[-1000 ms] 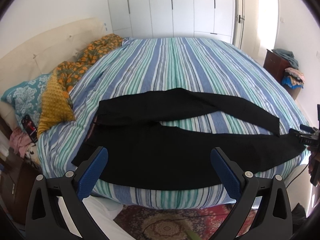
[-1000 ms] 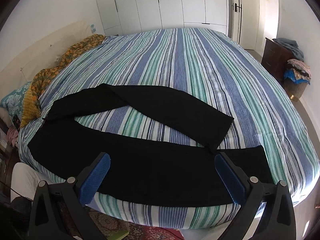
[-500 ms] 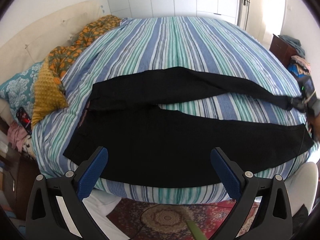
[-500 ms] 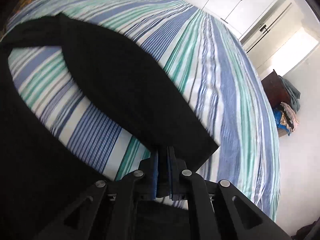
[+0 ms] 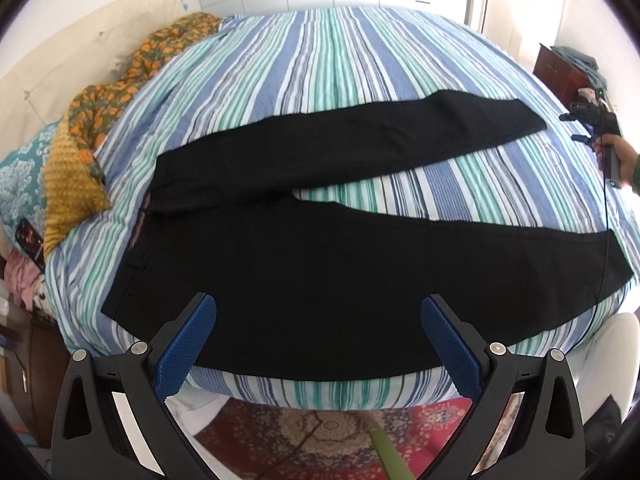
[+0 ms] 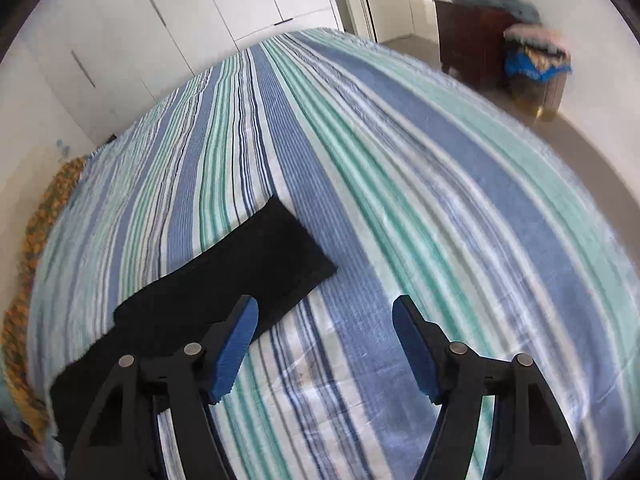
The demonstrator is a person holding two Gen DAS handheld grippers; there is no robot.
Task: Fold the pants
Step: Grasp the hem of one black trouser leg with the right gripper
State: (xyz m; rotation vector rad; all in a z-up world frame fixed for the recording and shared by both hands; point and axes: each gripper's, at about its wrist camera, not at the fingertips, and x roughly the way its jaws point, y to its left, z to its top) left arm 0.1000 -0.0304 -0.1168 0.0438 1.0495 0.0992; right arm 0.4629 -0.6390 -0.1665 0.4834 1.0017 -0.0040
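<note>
Black pants (image 5: 320, 256) lie spread flat on the striped bed (image 5: 340, 64), waist at the left, two legs running right in a V. My left gripper (image 5: 318, 344) is open and empty, hovering over the near edge of the bed above the seat of the pants. My right gripper (image 6: 324, 344) is open and empty, just right of the far leg's hem (image 6: 280, 256). It also shows in the left wrist view (image 5: 588, 128), held in a hand beyond that hem.
Orange and yellow pillows (image 5: 80, 152) lie at the left edge of the bed. A dark dresser (image 6: 472, 40) and a basket of clothes (image 6: 536, 68) stand by the right wall. A patterned rug (image 5: 320, 432) covers the floor below.
My right gripper was shut on the far leg's hem half a second ago; it has let go, opened and drawn back to the right. That leg now lies angled farther up the bed.
</note>
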